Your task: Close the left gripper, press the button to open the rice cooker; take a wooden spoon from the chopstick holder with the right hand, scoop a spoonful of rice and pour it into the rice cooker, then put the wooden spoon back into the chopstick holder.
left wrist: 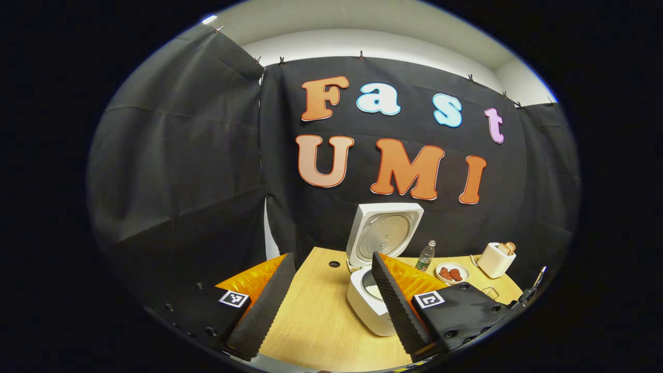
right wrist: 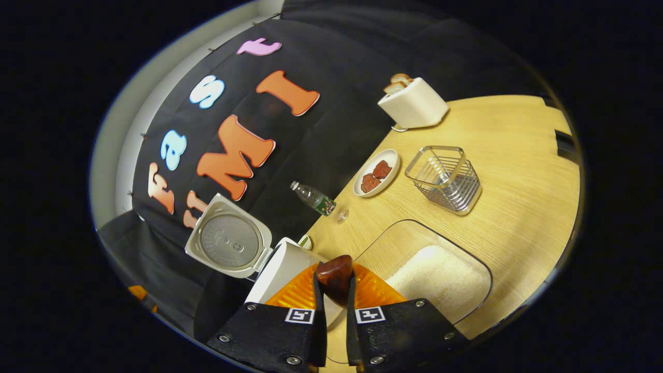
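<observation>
Two ribbed black fingers (left wrist: 269, 305) of the left gripper (left wrist: 331, 303) stand wide apart over the wooden table (left wrist: 311, 321), holding nothing. Between and beyond them sits the white rice cooker (left wrist: 365, 303), its lid (left wrist: 383, 235) raised upright toward the booth wall, so the button step looks done and the pot lies ready for rice. A small water bottle (left wrist: 426, 255), a plate of red food (left wrist: 452, 273) and a toaster (left wrist: 495, 260) line the table's far side.

From the right gripper view, the right gripper (right wrist: 334, 303) is clamped narrowly on a dark wooden spoon (right wrist: 335, 278), whose glossy rounded end juts forward between the orange finger backs. It is tilted over the table's near side, with the open cooker just left of its fingers and a clear tray of white rice (right wrist: 440, 280) just to their right; judging by this, the scoop-and-pour is at hand. Whether the spoon carries rice cannot be told. A wire chopstick holder (right wrist: 445, 178) stands well apart, apparently empty, awaiting the spoon's return.
</observation>
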Action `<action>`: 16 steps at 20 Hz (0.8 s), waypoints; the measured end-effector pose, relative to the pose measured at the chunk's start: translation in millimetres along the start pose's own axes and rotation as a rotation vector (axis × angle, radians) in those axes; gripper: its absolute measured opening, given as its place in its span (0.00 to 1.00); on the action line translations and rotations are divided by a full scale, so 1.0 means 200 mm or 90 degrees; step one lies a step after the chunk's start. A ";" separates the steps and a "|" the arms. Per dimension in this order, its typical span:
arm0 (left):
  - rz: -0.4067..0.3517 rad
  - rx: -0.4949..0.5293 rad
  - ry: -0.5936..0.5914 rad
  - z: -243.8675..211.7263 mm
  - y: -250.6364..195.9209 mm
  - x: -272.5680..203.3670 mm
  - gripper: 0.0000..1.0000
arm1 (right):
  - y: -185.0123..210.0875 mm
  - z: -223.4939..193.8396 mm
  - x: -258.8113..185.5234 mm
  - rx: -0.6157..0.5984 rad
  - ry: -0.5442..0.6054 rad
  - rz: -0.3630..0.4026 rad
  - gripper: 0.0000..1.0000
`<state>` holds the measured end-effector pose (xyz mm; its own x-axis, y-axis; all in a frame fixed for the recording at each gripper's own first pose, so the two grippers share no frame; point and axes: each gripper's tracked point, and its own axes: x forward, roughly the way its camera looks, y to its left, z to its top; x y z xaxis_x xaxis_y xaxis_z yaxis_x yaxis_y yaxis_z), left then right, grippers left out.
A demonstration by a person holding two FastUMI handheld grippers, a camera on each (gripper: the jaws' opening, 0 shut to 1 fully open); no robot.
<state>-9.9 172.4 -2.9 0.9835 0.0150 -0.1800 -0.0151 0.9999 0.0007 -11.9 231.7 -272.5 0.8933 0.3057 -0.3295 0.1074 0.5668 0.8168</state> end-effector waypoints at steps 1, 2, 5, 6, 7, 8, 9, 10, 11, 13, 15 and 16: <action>-0.001 0.000 0.001 0.00 0.00 0.00 1.00 | -0.02 0.00 0.01 0.028 0.007 -0.006 0.14; -0.003 0.001 0.001 0.00 -0.01 0.00 1.00 | -0.04 0.01 0.03 0.047 0.013 -0.010 0.14; -0.003 0.005 -0.001 0.01 -0.02 0.01 1.00 | -0.07 0.02 0.03 0.101 0.025 -0.010 0.14; -0.002 0.006 -0.002 0.01 -0.01 0.00 1.00 | -0.08 0.03 0.02 0.124 0.026 -0.011 0.14; 0.000 0.006 -0.001 0.01 -0.01 0.00 1.00 | -0.08 0.05 0.01 0.155 0.027 -0.012 0.14; 0.002 0.007 -0.001 0.01 -0.01 0.00 1.00 | -0.09 0.07 0.01 0.179 0.025 -0.010 0.14; 0.004 0.006 -0.003 0.02 -0.01 0.00 1.00 | -0.09 0.08 -0.01 0.200 0.025 -0.008 0.14; 0.004 0.005 -0.003 0.03 -0.02 0.01 1.00 | -0.09 0.11 -0.02 0.216 0.022 -0.007 0.14; 0.003 0.003 -0.005 0.03 -0.03 0.01 1.00 | -0.10 0.13 -0.03 0.224 0.018 -0.007 0.14; 0.004 0.001 -0.010 0.05 -0.05 0.01 1.00 | -0.09 0.18 -0.03 0.230 0.016 -0.007 0.14; 0.009 -0.003 -0.014 0.05 -0.07 0.02 1.00 | -0.09 0.24 -0.04 0.244 0.019 -0.004 0.14; 0.010 -0.004 -0.010 0.04 -0.09 0.02 1.00 | -0.08 0.28 -0.06 0.255 0.019 -0.001 0.14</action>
<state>-5.0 154.4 5.1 0.9859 0.0301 -0.1645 -0.0311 0.9995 -0.0031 0.2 176.5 -256.3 0.8806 0.3307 -0.3393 0.2756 0.2251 0.9345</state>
